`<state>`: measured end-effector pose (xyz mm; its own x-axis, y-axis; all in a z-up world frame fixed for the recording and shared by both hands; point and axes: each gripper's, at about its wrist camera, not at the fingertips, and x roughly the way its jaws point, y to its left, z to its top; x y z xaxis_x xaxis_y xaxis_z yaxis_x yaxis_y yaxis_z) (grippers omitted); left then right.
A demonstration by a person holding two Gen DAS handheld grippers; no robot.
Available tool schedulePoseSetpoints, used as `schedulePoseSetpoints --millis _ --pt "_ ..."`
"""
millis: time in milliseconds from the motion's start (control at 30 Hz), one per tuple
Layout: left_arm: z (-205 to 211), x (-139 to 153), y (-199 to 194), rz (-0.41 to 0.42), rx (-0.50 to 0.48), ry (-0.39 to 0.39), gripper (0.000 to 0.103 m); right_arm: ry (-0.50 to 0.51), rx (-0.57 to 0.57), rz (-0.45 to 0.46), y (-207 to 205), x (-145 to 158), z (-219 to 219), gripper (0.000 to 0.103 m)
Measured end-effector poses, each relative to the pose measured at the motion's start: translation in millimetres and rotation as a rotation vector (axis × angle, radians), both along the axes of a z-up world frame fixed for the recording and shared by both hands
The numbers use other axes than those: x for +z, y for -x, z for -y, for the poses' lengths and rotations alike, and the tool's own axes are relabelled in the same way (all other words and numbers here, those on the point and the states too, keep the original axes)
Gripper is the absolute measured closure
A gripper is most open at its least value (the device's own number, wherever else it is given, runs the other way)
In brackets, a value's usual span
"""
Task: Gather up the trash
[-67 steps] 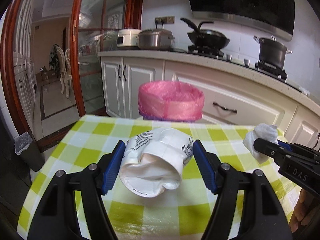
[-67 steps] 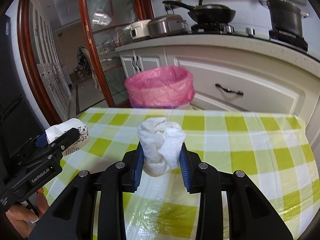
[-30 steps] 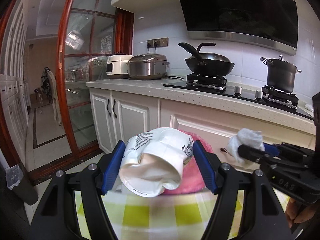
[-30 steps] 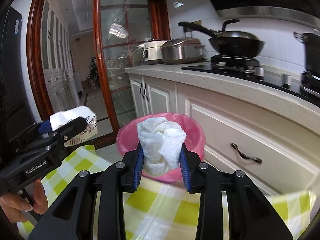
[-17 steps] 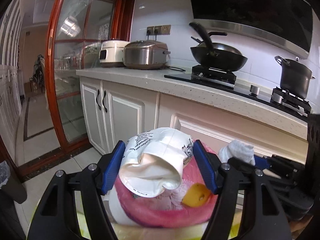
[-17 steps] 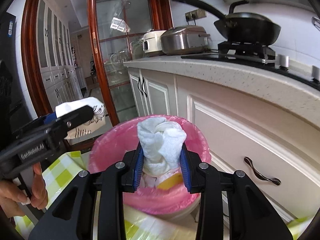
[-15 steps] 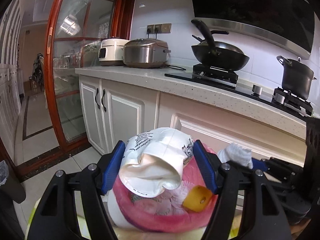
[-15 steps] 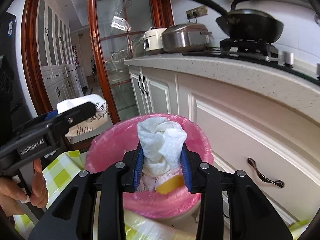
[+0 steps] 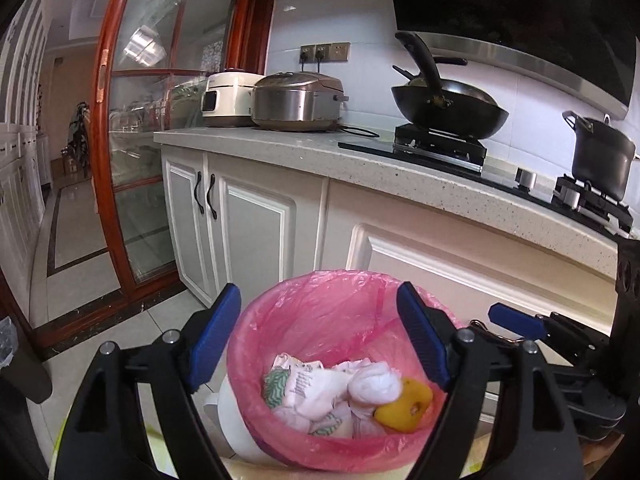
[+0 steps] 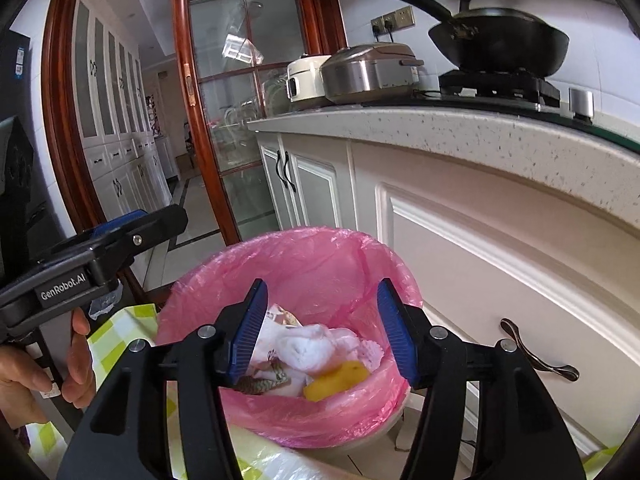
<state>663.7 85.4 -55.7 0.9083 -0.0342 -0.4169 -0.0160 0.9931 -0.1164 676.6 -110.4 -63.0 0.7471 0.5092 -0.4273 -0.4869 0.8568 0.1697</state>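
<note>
Both grippers over the bin, jaws apart and empty; trash lies inside.
Left gripper and right gripper hang above the pink-lined trash bin; crumpled paper cup, wadded tissue and a yellow scrap sit at the bottom. The paper trash looks light, soft and crushable: pinch across the bulk, gentle squeeze is enough. The thin liner looks easy to snag.

Paper wad and crumpled cup inside bin, below counter.
</note>
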Motion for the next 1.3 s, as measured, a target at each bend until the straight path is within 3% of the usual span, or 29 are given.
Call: schedulePoseSetpoints --millis 167,300,467,533,633,767,1000,1300 --pt "-4 20 19 0.011 0.021 -0.013 0.016 0.01 -0.005 0.02 24 16 5 0.048" --pt "-1 45 40 0.039 0.036 -0.044 0.005 0.06 -0.024 0.023 54 32 3 0.045" --pt "2 78 81 0.068 0.048 -0.075 0.005 0.121 -0.035 -0.011 99 60 3 0.031" --pt "1 90 97 0.057 0.05 -0.088 0.005 0.127 -0.037 -0.042 112 72 6 0.021" --pt "3 109 123 0.034 0.06 -0.125 0.005 0.149 -0.042 -0.056 136 94 12 0.019" --pt "8 129 169 0.062 0.073 -0.156 0.005 0.127 -0.067 -0.05 174 122 24 0.019" --pt "11 140 250 0.099 0.095 -0.121 0.005 0.098 -0.14 -0.069 225 141 38 0.019" --pt "17 142 298 0.081 0.091 -0.101 0.005 0.09 -0.158 -0.077 260 147 41 0.019"
